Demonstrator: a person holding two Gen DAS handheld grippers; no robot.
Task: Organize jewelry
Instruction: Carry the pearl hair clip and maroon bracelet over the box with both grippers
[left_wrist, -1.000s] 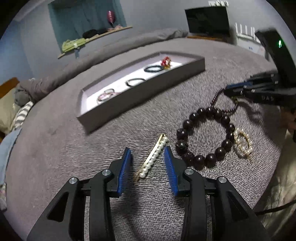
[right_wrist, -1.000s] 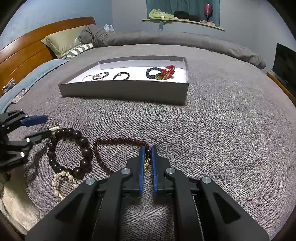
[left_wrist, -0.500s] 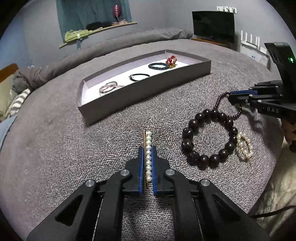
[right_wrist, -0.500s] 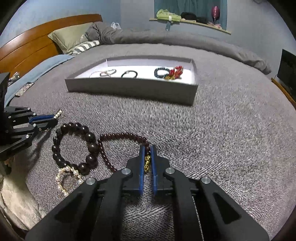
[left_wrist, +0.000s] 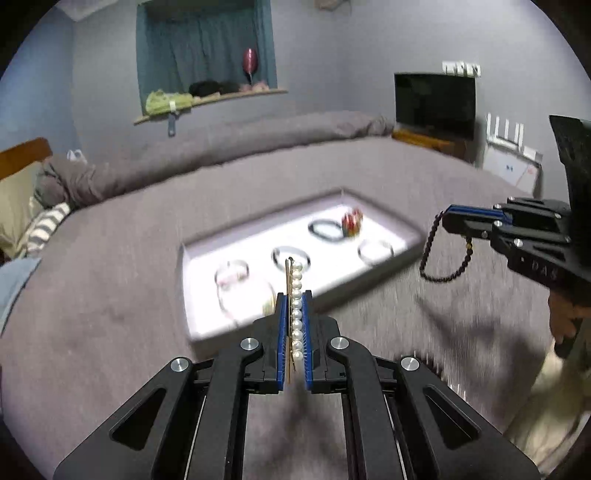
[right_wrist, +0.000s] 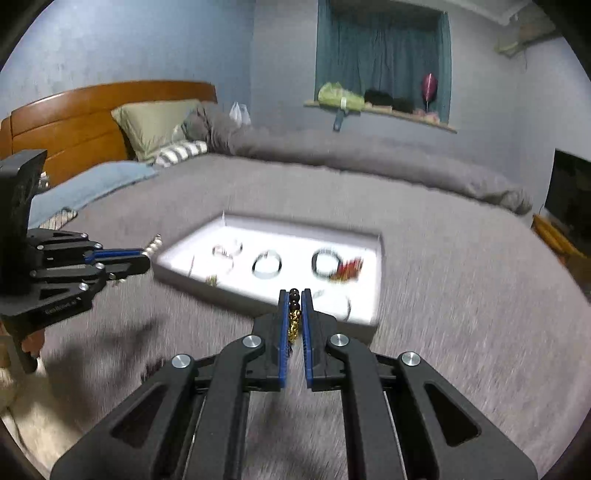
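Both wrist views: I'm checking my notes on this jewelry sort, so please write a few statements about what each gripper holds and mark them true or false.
1. The left gripper is shut on the pearl hair clip. True.
2. The right gripper is open and holds nothing. False: it is shut on the dark bead bracelet.
3. The bracelet hangs in a loop below the gripper. True.
4. The tray holds nothing. False: several pieces lie in it.

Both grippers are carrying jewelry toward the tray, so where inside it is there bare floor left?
In the tray, bare floor lies along the far wall and right end, past the red piece. The near-left corner by the pearl hair clip looks crowded, though blurred.
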